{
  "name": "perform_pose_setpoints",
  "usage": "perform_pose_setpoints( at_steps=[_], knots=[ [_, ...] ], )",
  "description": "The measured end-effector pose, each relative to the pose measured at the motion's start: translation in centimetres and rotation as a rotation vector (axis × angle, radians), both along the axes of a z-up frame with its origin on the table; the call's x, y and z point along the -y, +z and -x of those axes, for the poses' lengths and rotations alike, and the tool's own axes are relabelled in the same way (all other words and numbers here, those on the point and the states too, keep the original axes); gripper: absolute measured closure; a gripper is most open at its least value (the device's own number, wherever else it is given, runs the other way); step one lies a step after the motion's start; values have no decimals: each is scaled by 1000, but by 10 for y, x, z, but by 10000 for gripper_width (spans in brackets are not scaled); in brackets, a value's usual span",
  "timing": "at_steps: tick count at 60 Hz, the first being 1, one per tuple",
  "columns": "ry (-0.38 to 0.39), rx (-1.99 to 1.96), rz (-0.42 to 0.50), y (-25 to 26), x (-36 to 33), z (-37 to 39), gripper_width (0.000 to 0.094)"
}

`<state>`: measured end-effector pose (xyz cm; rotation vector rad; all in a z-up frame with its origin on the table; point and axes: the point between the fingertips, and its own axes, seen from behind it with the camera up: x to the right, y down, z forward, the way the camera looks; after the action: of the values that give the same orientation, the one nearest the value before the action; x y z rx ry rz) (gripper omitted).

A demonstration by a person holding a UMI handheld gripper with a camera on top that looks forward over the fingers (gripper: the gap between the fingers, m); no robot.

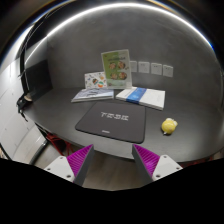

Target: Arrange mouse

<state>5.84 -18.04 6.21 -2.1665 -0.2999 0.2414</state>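
The jaws (112,163) stand released, with nothing between them: two fingers, each with one magenta pad (78,158) on its inner face, spread wide apart above the near edge of the surface (190,120).

Just ahead of the fingers, one dark mouse mat (111,121) lies flat in the middle of the surface, with pale lettering across it. No mouse of the usual shape can be made out on the mat. To the right of the mat, apart from it and toward the right edge of the surface, sits one small yellow object (170,126); whether this is the mouse cannot be told.

Beyond the mat, toward the far edge, lie two flat printed things side by side: one thin booklet (92,94) on the left and one white box with a blue band (141,97) on the right, the two close together at their inner ends. Behind them, two cards stand upright against the wall: one smaller card (97,79) with coloured pictures, and one taller green-and-white card (116,67) just to its right, overlapping it slightly.

On the wall near the far right corner runs a row of pale wall sockets (150,68); their number cannot be counted surely.

At the left edge of the surface, one dark panel (37,78) stands upright.
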Motion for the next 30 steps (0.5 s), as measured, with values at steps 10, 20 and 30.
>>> perform_pose_setpoints(
  at_steps=[10, 20, 30],
  knots=[
    [-110, 32, 6, -12, -23, -58, 108],
    [-203, 29, -9, -29, -72, -133, 119],
    [-184, 51, 16, -60, -117, -173, 124]
  ],
)
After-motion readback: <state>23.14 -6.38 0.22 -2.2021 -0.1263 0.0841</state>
